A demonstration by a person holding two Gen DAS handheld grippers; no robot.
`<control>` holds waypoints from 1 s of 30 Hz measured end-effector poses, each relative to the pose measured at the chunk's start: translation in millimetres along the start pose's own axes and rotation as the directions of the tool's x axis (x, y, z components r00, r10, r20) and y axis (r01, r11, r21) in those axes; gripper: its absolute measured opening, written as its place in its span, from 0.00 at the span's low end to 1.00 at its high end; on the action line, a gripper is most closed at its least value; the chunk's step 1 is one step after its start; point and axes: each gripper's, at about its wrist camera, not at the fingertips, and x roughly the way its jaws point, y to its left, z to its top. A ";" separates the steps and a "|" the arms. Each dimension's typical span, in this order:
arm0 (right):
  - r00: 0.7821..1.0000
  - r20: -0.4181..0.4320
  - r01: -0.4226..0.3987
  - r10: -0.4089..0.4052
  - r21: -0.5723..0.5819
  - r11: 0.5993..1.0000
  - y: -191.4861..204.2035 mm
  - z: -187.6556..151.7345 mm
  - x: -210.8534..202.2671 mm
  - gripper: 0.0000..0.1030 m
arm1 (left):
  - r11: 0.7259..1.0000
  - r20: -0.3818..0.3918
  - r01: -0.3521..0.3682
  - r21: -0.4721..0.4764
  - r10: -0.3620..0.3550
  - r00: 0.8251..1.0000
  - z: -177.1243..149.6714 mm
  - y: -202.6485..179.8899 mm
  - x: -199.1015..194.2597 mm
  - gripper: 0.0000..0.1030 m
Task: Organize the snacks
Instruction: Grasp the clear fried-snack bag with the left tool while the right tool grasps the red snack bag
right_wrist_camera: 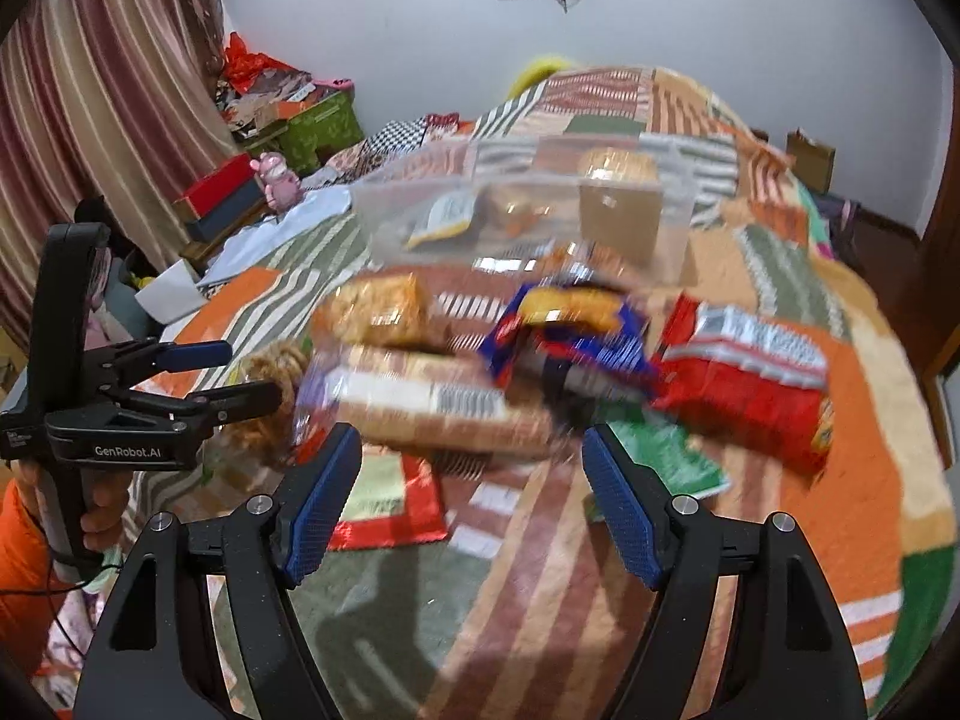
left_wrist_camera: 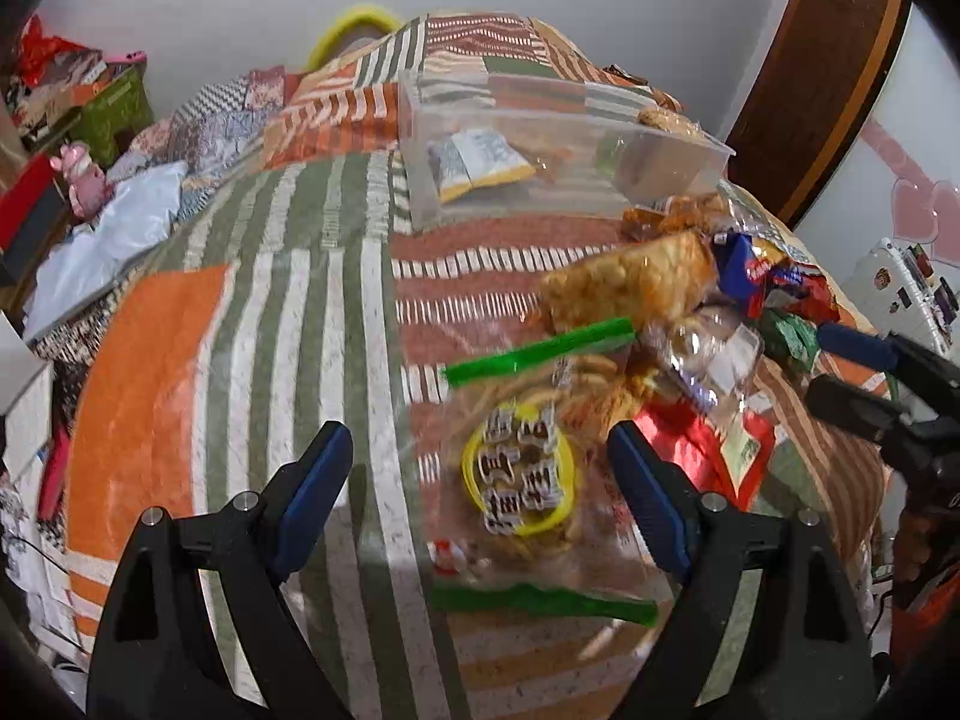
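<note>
A pile of snack packets lies on a patterned bedspread. In the left wrist view, my left gripper (left_wrist_camera: 480, 450) is open over a clear bag with green edges and a yellow ring label (left_wrist_camera: 519, 474). Beyond it lie an orange puffed snack pack (left_wrist_camera: 630, 282) and a blue packet (left_wrist_camera: 744, 264). A clear plastic box (left_wrist_camera: 558, 150) holds a yellow-edged packet (left_wrist_camera: 480, 162) and some other snacks. In the right wrist view, my right gripper (right_wrist_camera: 471, 462) is open just short of a long clear-wrapped biscuit pack (right_wrist_camera: 432, 402). A blue packet (right_wrist_camera: 570, 336) and a red packet (right_wrist_camera: 744, 384) lie behind. The clear box (right_wrist_camera: 528, 204) is further back.
The bedspread (left_wrist_camera: 240, 312) fills both views. Clutter lies left of the bed: a green box (right_wrist_camera: 318, 126), a red box (right_wrist_camera: 222, 192), a pink toy (right_wrist_camera: 279, 180). A wooden door (left_wrist_camera: 828, 60) stands at the right. The left gripper shows in the right wrist view (right_wrist_camera: 252, 375).
</note>
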 end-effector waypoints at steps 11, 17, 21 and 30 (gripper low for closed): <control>0.997 -0.062 -0.050 0.050 -0.004 0.999 19.6 -7.4 23.3 0.71 | 0.999 -0.021 0.033 -0.021 -0.033 0.999 -12.6 6.2 20.8 0.62; 0.995 -0.086 -0.052 0.049 -0.037 0.998 34.6 -4.2 34.9 0.71 | 0.999 0.009 0.041 -0.022 -0.041 0.999 -14.5 10.8 14.5 0.54; 0.993 -0.108 -0.045 0.038 -0.065 0.997 44.6 -2.7 44.3 0.75 | 0.998 0.037 0.047 -0.036 -0.045 0.998 -20.2 18.8 1.2 0.52; 0.989 -0.138 0.029 -0.048 -0.135 0.990 56.2 -1.3 69.4 0.76 | 1.000 0.093 0.004 -0.015 -0.003 0.996 -35.2 23.8 -22.0 0.51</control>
